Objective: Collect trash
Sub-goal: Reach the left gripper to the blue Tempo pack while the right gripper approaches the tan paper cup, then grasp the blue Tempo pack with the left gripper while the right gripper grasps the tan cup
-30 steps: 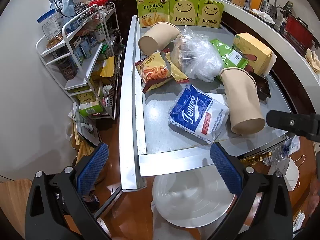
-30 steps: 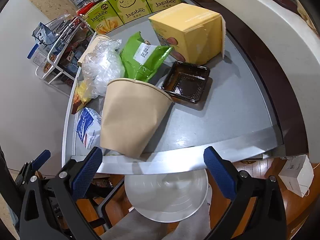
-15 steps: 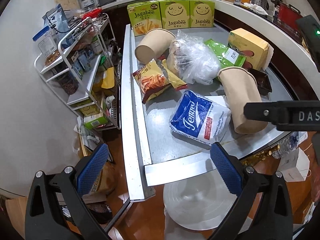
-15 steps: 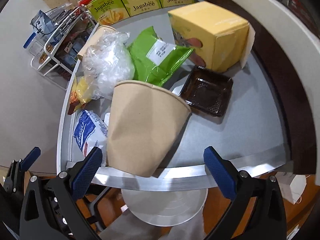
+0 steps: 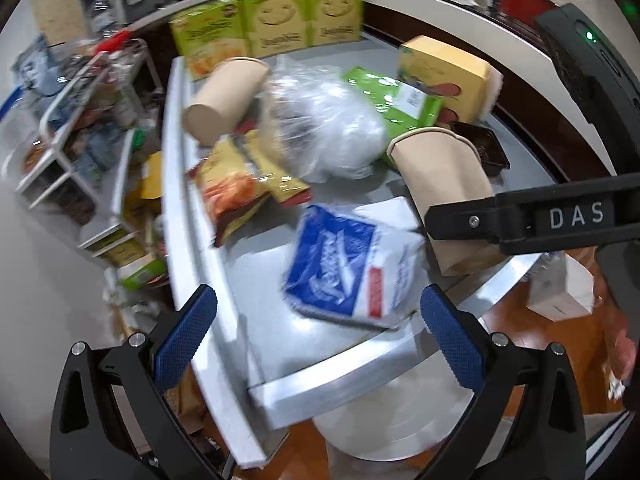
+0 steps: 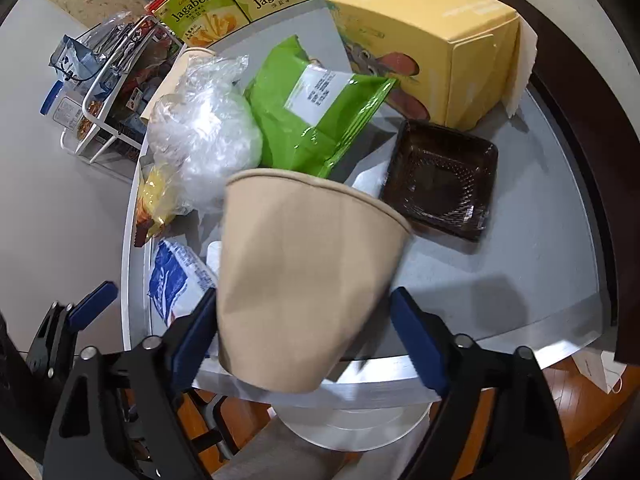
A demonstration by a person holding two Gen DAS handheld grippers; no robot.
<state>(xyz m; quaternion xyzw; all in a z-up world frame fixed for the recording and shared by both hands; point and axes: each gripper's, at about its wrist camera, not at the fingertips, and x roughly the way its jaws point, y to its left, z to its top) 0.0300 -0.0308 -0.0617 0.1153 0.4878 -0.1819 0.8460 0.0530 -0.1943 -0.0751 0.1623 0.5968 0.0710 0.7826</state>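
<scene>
Cluttered grey tabletop (image 6: 460, 276); right gripper (image 6: 304, 336) jaws closing around tipped paper cup (image 6: 304, 280) at near edge, not clamped yet; left gripper (image 5: 316, 336) jaws apart, empty. Risk: cup crushing or rolling off

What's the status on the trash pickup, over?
Right gripper closing around the tipped paper cup, right pad not yet touching. Left gripper open, empty, over the blue tissue pack. Nothing in the way.
</scene>
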